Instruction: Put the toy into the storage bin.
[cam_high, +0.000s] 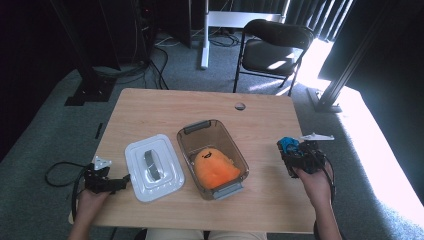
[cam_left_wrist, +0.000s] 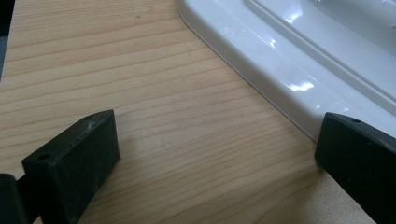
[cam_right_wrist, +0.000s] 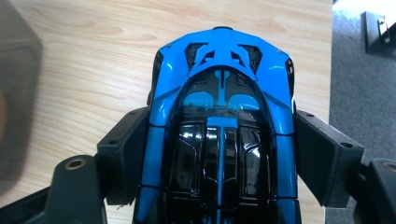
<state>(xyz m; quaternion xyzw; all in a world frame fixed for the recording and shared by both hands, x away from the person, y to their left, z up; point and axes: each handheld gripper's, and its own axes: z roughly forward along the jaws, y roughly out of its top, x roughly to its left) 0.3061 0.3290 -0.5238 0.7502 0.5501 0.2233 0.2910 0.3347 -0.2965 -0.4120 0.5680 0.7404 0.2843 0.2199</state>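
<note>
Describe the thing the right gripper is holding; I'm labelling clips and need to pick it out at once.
Start at the wooden table and go right past the clear bin holding an orange plush. Near the table's right edge, the right gripper clamps a toy car. It is the only glossy blue-and-black thing there.

Table (cam_high: 150, 107): far half bare and passable; white lid (cam_high: 153, 167) and open bin (cam_high: 212, 158) block the near centre, side by side.
</note>
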